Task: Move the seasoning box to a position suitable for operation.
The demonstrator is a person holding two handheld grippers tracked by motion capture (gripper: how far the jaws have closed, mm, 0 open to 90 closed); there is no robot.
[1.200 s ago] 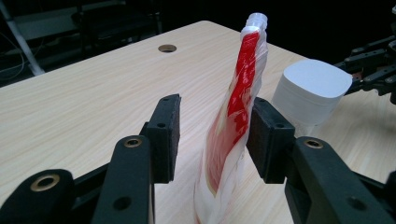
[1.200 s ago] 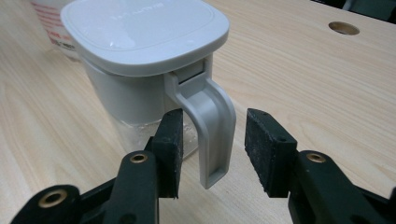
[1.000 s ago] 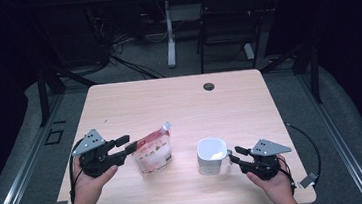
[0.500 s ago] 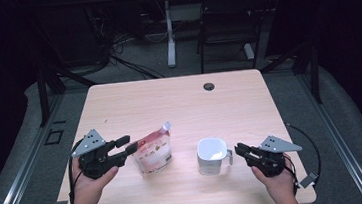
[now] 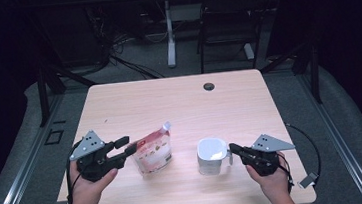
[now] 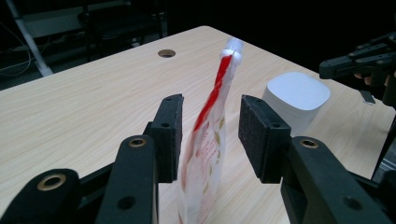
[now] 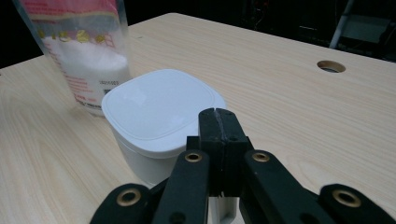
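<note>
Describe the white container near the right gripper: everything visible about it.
The white container is a squat, rounded-square tub, plastic by its look, with a smooth white lid seated on top. It stands upright on the wooden table, right of the red-and-white pouch and apart from it. The right gripper, jaws pressed together, sits at its right side on what looks like a handle; the exact contact is hidden.

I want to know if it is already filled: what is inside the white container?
That cannot be seen: a closed white lid covers the white container. The pouch beside it shows white powder inside.
</note>
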